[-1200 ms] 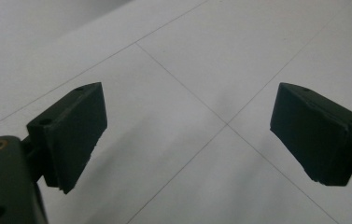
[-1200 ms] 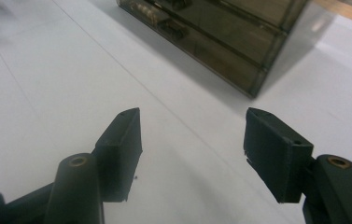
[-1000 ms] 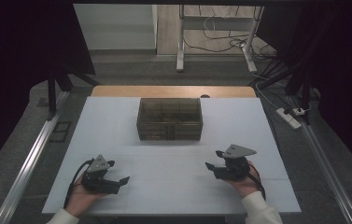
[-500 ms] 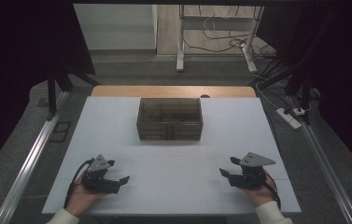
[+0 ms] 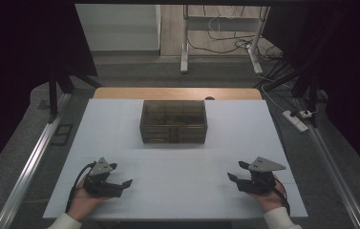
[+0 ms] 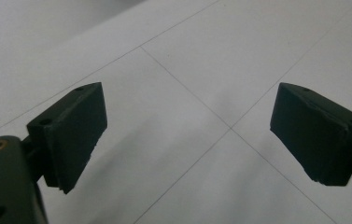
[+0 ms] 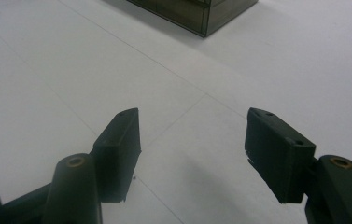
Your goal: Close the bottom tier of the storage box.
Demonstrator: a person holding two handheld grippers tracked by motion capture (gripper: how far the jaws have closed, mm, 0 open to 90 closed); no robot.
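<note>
both grippers, left (image 5: 120, 183) and right (image 5: 235, 177), rest on the table (image 5: 182, 167) with jaws spread, empty, well short of the box (image 5: 173, 121).

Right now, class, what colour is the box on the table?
Dark, smoky see-through brown box; the high view shows it best.

Right gripper (image 7: 192, 154) fingers (image 7: 120, 151) spread above white table (image 7: 47, 93); dark box (image 7: 201, 11) beyond

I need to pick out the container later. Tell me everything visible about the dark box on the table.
The dark box is rectangular, translucent smoky brown, plastic by its look, with inner dividers forming compartments. It sits flat and squarely at the far middle of the white table. Its contents are too dim to tell. Only the table touches it.
</note>
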